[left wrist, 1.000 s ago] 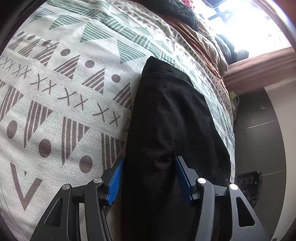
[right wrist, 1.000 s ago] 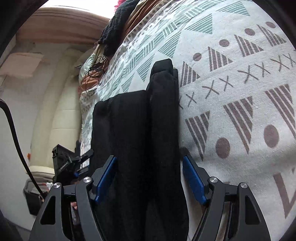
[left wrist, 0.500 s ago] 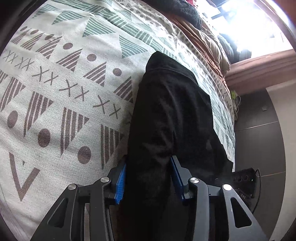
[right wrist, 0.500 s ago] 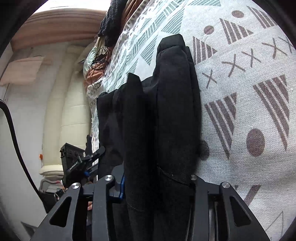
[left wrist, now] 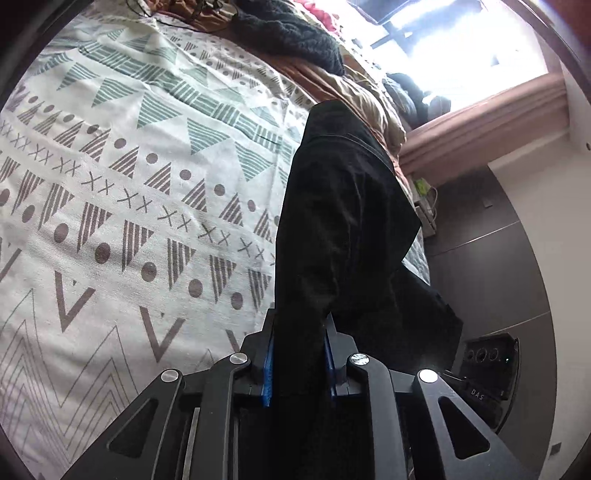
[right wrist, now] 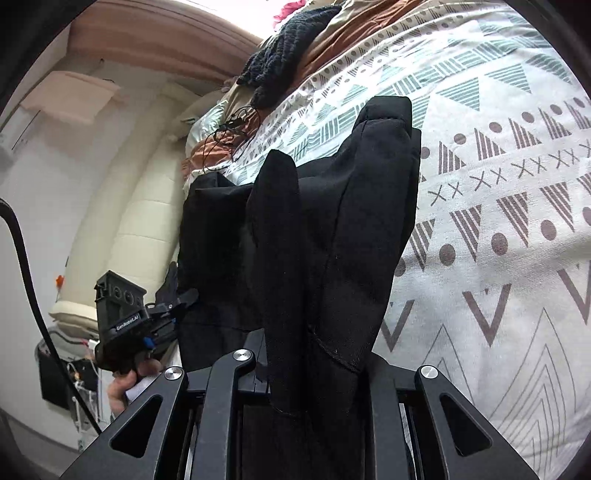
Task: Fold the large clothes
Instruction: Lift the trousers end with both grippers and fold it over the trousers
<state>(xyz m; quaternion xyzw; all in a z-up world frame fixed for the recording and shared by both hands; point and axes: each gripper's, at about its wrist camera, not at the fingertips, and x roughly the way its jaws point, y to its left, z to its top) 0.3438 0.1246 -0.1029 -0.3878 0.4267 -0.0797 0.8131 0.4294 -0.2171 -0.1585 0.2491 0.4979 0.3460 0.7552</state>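
Note:
A large black garment [left wrist: 343,229] hangs from both grippers above a bed with a patterned cover [left wrist: 129,177]. My left gripper [left wrist: 299,354] is shut on a bunched edge of the black cloth, its blue pads [left wrist: 268,365] pressed against it. My right gripper [right wrist: 314,362] is shut on another thick fold of the same garment [right wrist: 332,229], which hides its pads. The left gripper's body [right wrist: 122,314] and the hand holding it show at the left of the right wrist view. The garment's far end still reaches the bed.
A dark knit item [left wrist: 291,33] and brown bedding [left wrist: 332,81] lie at the head of the bed. A wooden window frame [left wrist: 480,122] and dark floor [left wrist: 498,266] are on the right. A padded cream headboard [right wrist: 140,206] and thin black cable [right wrist: 229,136] show in the right wrist view.
Both grippers closed on the black garment and lifted it off the bed cover. The cloth now hangs bunched between them, and the bed looks farther away.

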